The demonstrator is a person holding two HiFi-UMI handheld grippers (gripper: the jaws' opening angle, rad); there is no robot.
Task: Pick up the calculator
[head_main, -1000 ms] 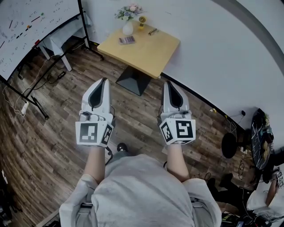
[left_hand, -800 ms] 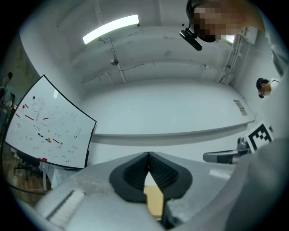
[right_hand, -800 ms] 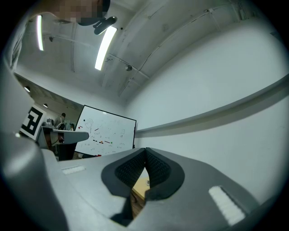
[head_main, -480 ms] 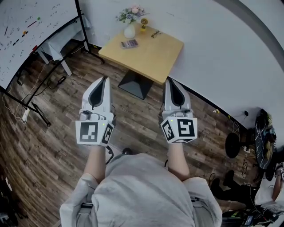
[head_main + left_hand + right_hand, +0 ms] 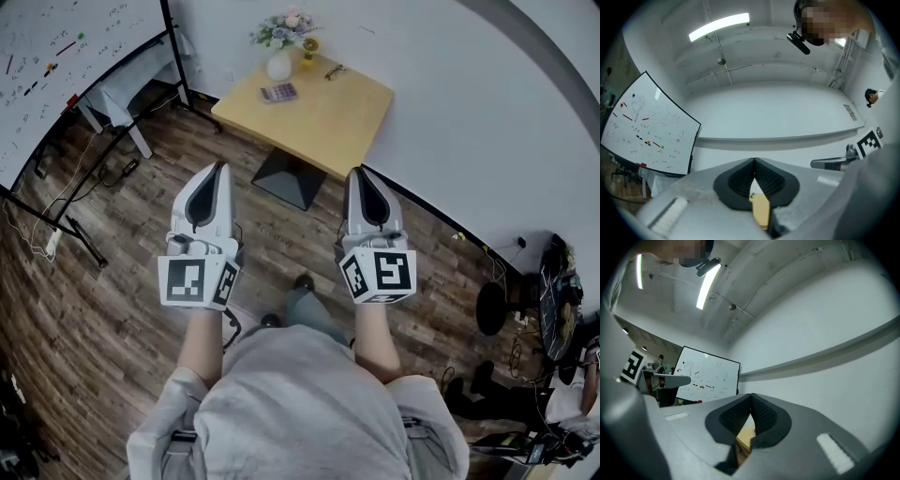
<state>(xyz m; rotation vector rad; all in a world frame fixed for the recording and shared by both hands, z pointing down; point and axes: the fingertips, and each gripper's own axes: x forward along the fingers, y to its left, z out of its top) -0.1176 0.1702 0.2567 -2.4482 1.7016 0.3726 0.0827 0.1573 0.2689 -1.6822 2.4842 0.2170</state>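
The calculator (image 5: pixel 279 92) is a small grey slab lying on a square wooden table (image 5: pixel 328 117) far ahead, by the white wall. My left gripper (image 5: pixel 221 169) and right gripper (image 5: pixel 360 172) are held side by side above the wood floor, well short of the table, both shut and holding nothing. In the left gripper view the left gripper (image 5: pixel 754 160) has its black pads (image 5: pixel 740 180) pressed together, a sliver of the table (image 5: pixel 761 211) showing below them. The right gripper (image 5: pixel 750 395) looks the same in the right gripper view, with the table (image 5: pixel 745 438) under its tips.
A white vase of flowers (image 5: pixel 280 42), a small yellow object (image 5: pixel 307 47) and glasses (image 5: pixel 334 71) share the table. A whiteboard (image 5: pixel 56 56) on a black stand is at left, with cables on the floor. A black stool (image 5: pixel 489 307) and clutter are at right.
Both grippers and I have advanced toward the table, which now sits slightly lower and to the right in the head view. My foot has stepped forward between the grippers. The jaws stayed shut.
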